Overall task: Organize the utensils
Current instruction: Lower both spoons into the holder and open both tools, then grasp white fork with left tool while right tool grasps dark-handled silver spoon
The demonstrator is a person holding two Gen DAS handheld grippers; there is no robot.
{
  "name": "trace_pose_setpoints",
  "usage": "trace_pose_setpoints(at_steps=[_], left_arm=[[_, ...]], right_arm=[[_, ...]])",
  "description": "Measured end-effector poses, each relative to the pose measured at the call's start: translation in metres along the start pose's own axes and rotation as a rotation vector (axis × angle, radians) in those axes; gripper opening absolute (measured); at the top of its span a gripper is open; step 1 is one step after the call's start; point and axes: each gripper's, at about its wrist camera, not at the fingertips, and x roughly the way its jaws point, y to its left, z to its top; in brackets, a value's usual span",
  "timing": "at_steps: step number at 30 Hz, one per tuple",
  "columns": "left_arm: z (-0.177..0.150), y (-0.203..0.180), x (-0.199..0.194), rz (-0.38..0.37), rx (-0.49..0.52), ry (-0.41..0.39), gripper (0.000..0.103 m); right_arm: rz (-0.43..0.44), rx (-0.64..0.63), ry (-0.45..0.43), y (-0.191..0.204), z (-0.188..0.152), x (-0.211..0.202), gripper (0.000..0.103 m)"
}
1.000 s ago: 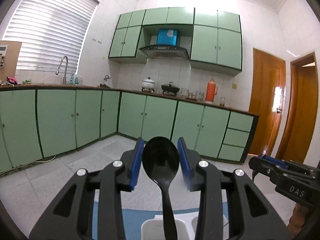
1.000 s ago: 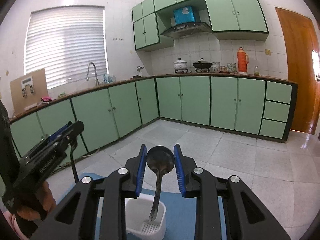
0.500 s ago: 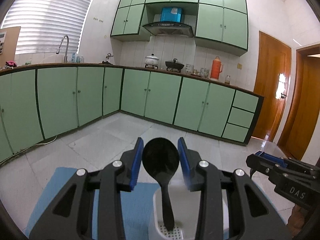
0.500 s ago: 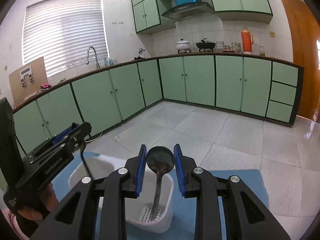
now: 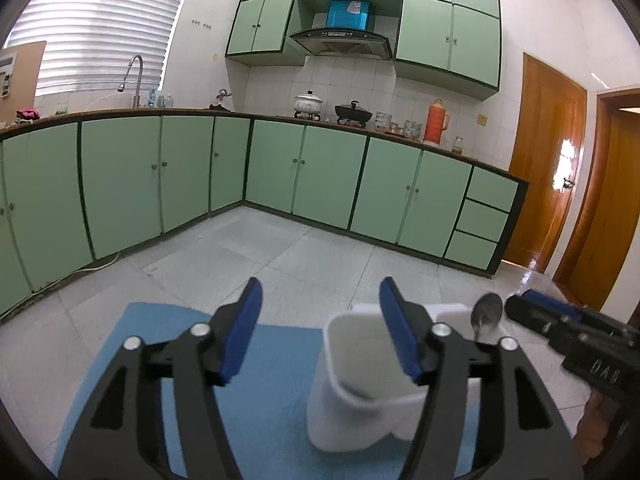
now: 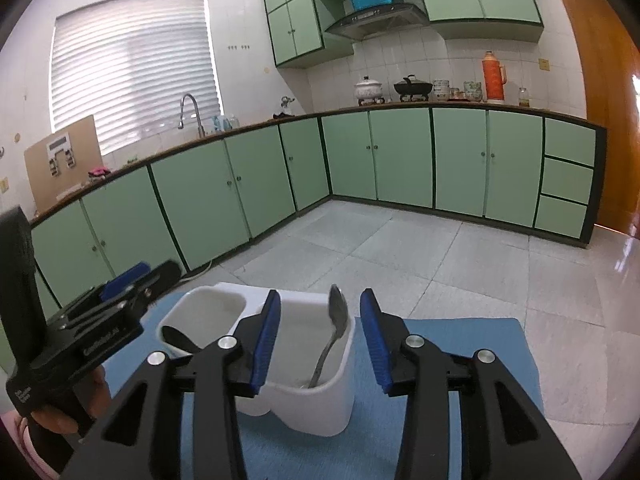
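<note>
Two spoons stand in a white caddy (image 6: 316,396) on a blue mat (image 6: 460,360), left to right. Black spoon (image 6: 178,338) sits low in the left compartment, bowl end up near the rim, handle hidden. Metal spoon (image 6: 334,336) is in the right compartment, long axis near upright w/ a slight lean, bowl up and above the rim, handle tip down at the floor of the compartment.

Writing: left tool (image 5: 318,328) body, seen in right wrist view, carries a white label, approx. "GenRobot.AI"; right tool (image 6: 316,338) body in left wrist view reads "DAS".

Both tools released, blue pads spread wide, nothing between them. Each is held level, pointing fwd over the caddy, left tool beside its left side.
</note>
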Motion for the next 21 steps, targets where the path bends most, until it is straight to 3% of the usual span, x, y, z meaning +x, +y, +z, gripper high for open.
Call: trace_pose_setpoints(at_steps=[5,11,21], left_arm=[[-0.005,0.009,-0.029,0.041,-0.004,0.033,0.084],[-0.03,0.018,-0.065,0.071,0.023,0.139,0.09],[-0.1,0.021,-0.088,0.121,0.075,0.383,0.09]], right_arm=[[-0.02,0.008,-0.011,0.0,-0.008,-0.029,0.058],[-0.062,0.027,0.021,-0.002,-0.032,-0.066,0.08],[-0.119,0.095,0.122,-0.024,-0.081,-0.108,0.085]])
